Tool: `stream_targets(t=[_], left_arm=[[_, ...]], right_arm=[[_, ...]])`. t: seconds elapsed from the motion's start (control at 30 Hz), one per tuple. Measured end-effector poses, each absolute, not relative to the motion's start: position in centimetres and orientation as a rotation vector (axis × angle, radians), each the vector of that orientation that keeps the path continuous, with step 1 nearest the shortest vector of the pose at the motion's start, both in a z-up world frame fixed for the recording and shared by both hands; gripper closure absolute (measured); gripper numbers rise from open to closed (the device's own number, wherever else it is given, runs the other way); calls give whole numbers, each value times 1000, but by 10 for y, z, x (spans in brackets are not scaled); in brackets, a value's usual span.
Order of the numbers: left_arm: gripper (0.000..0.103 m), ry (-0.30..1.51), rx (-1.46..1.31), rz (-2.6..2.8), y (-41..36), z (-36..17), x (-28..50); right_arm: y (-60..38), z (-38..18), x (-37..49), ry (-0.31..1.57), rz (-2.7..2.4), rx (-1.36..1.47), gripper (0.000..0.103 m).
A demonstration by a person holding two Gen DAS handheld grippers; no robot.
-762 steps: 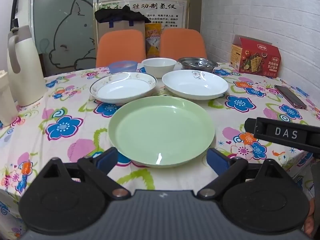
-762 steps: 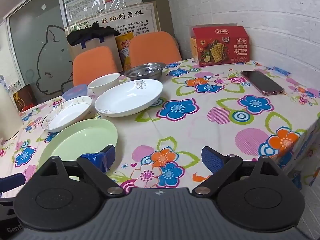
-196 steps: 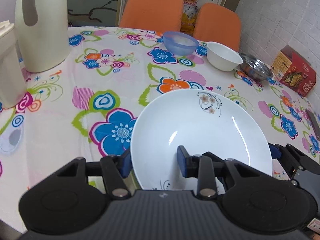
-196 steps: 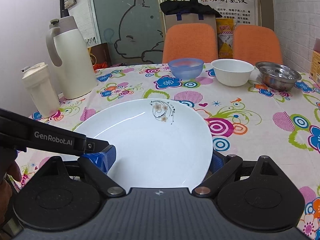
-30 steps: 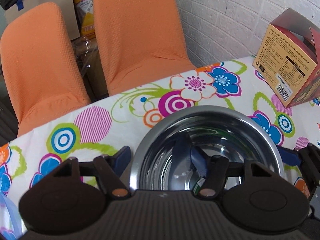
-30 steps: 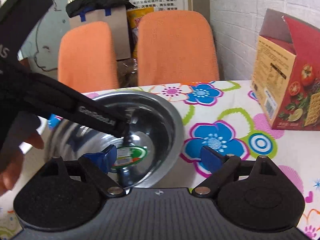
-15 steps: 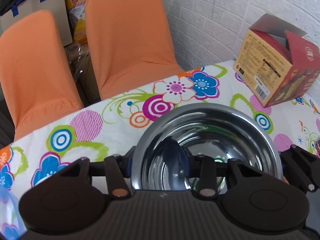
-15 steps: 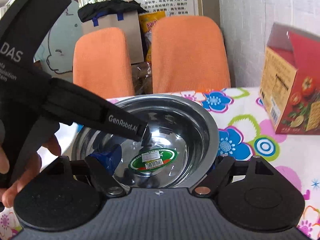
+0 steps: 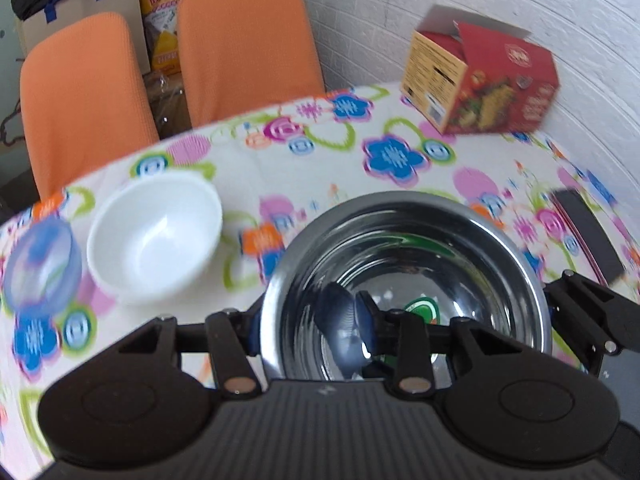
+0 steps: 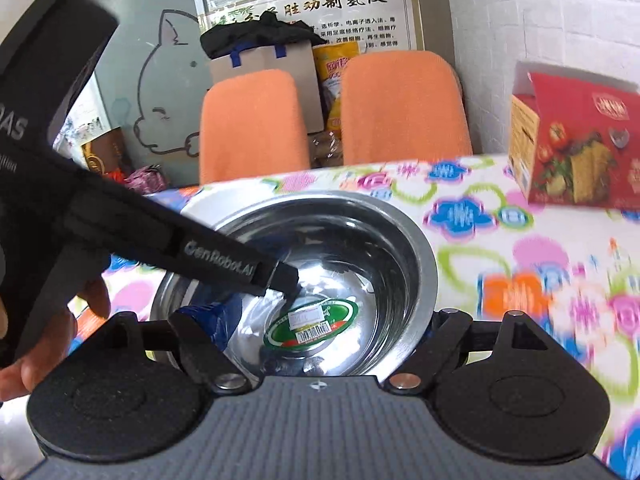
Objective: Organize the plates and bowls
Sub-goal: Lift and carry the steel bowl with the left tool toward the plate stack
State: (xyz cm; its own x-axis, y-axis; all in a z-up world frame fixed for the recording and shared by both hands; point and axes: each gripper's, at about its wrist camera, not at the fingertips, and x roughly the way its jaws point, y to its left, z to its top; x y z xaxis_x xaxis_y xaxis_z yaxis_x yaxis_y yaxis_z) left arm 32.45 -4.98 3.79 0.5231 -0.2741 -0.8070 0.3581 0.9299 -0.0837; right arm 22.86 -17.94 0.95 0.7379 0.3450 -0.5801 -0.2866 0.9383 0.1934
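1. Steel bowl [image 9: 460,240] in the near middle of the flowered table [image 9: 400,120], seen from both wrist cameras; green oval sticker [image 10: 312,322] with a barcode on its inner bottom.
2. Left gripper [image 9: 308,328] closed narrow on the left rim of the steel bowl: one finger outside the wall, the other inside against it.
3. Right gripper [image 10: 324,332] clamped across the right side of the same bowl, blue pad [image 10: 212,318] of one finger inside the bowl, other finger outside the rim at the right.
4. Whether the steel bowl is touching the cloth or lifted: cannot tell, background blurred.
5. White bowl [image 9: 154,238] to the left of the steel bowl, near it but apart, upright and empty.
6. Blue translucent bowl [image 9: 42,264] further left, just beside the white bowl, at the picture edge.
7. Red cracker box [image 9: 480,80] far right on the table, near the white brick wall, top flap open.
8. Dark phone [image 9: 584,236] flat on the cloth, right of the steel bowl.
9. Two orange chairs [image 10: 400,108] behind the far table edge, side by side.
10. Person's hand [image 10: 44,332] on the left gripper's handle, at the left edge of the right wrist view.
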Motion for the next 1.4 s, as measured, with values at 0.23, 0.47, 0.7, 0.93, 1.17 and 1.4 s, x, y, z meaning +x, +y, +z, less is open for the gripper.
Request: stream_targets(t=[0.23, 0.47, 0.7, 0.93, 1.17, 1.4], left_arm=[[69, 971, 110, -388, -40, 18, 239], [68, 970, 85, -390, -21, 7, 195], [68, 976, 47, -386, -19, -2, 189], [68, 956, 60, -375, -27, -1, 203], [68, 952, 40, -376, -26, -7, 214], [27, 888, 47, -347, -20, -1, 210]], right_arm=[[-170, -5, 155, 707, 355, 101, 32], [-155, -13, 117, 717, 363, 76, 32], [-155, -19, 110, 725, 341, 74, 32], [-159, -23, 127, 730, 335, 100, 31], [-159, -30, 138, 740, 343, 94, 31], [-170, -27, 139, 760, 357, 143, 33]])
